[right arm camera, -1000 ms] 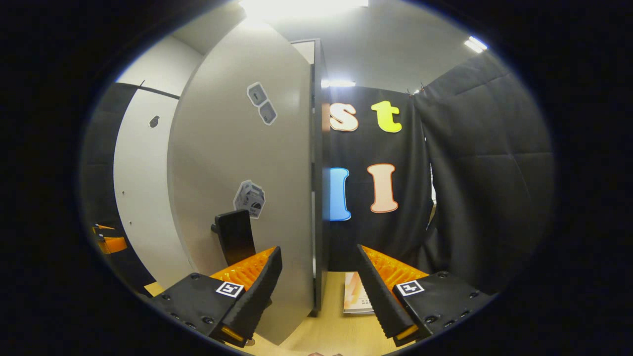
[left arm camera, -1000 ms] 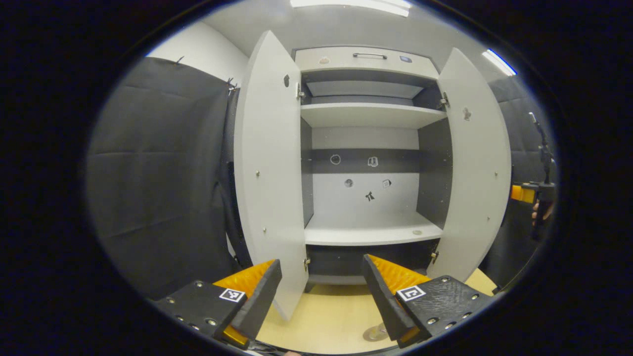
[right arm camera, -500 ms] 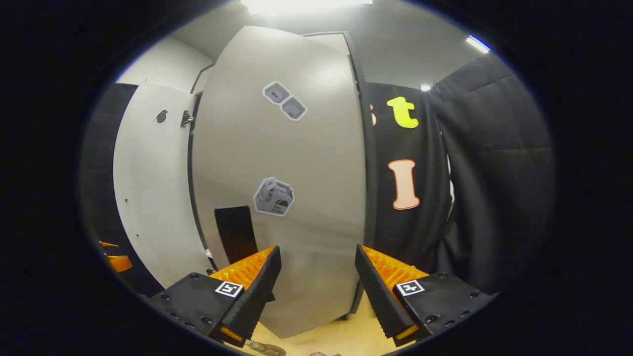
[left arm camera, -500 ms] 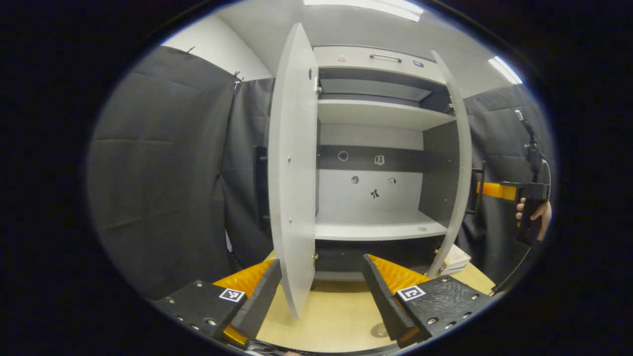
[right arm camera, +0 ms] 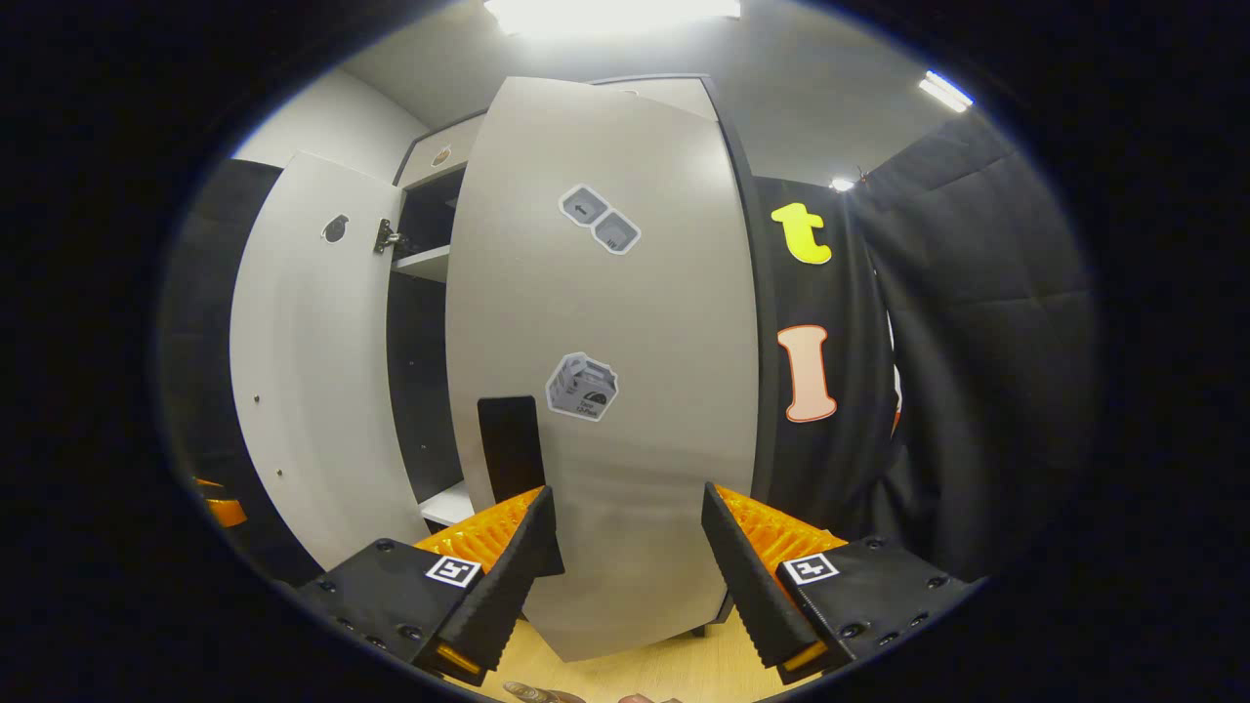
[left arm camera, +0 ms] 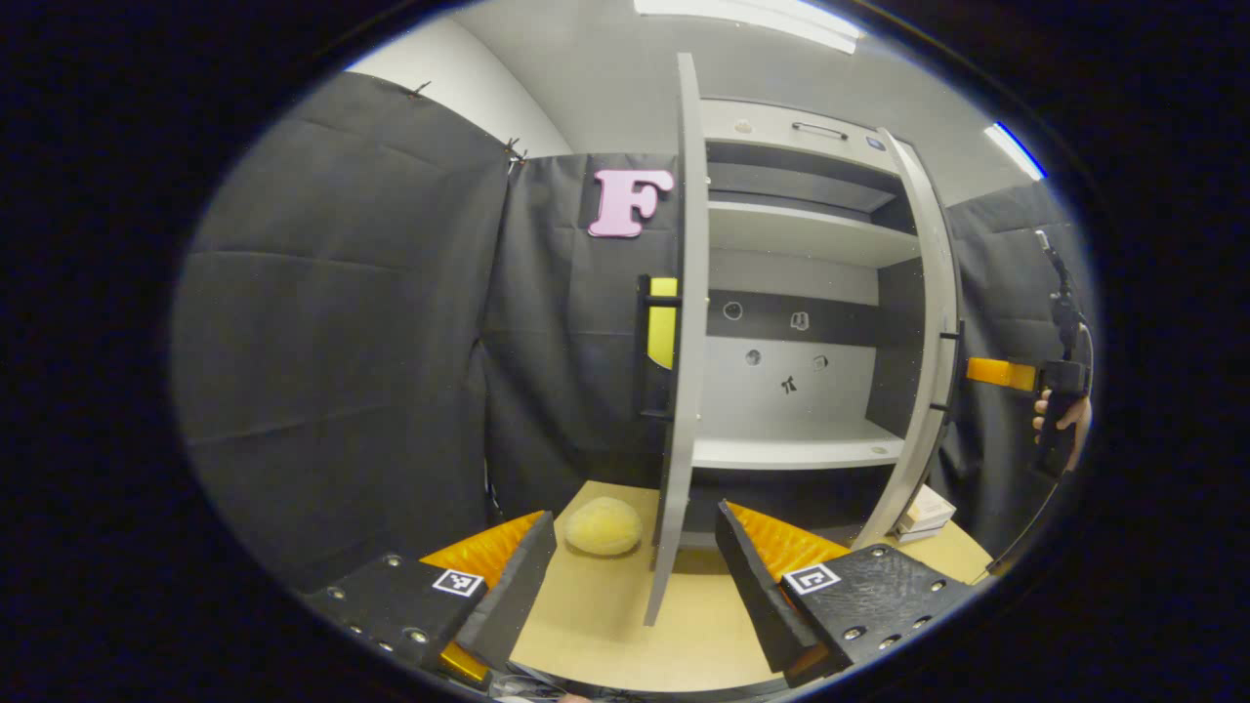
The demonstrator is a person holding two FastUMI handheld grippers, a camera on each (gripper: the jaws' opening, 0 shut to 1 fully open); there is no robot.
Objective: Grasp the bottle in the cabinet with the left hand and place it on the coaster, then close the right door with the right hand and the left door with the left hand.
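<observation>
In the left gripper view the grey cabinet (left arm camera: 801, 293) has bare shelves. Its left door (left arm camera: 684, 342) stands edge-on straight ahead, with a black handle (left arm camera: 645, 347) on its outer side. My left gripper (left arm camera: 635, 576) is open and holds nothing, low in front of that door's edge. The right door (left arm camera: 933, 371) is swung partway shut. In the right gripper view that right door (right arm camera: 625, 322) shows its stickered outer face close ahead. My right gripper (right arm camera: 625, 576) is open against the door's lower part, beside its black handle (right arm camera: 513, 449). Whether the fingers touch the door I cannot tell.
A round yellow lump (left arm camera: 604, 525) lies on the wooden table (left arm camera: 605, 625) left of the left door. A small box (left arm camera: 923, 510) sits by the cabinet's right foot. A hand (left arm camera: 1060, 420) holds the right gripper (left arm camera: 1006, 373) at the far right.
The right door has swung further towards shut with the right gripper following its outer face. The left gripper has shifted left, so the left door now shows edge-on with its handle.
</observation>
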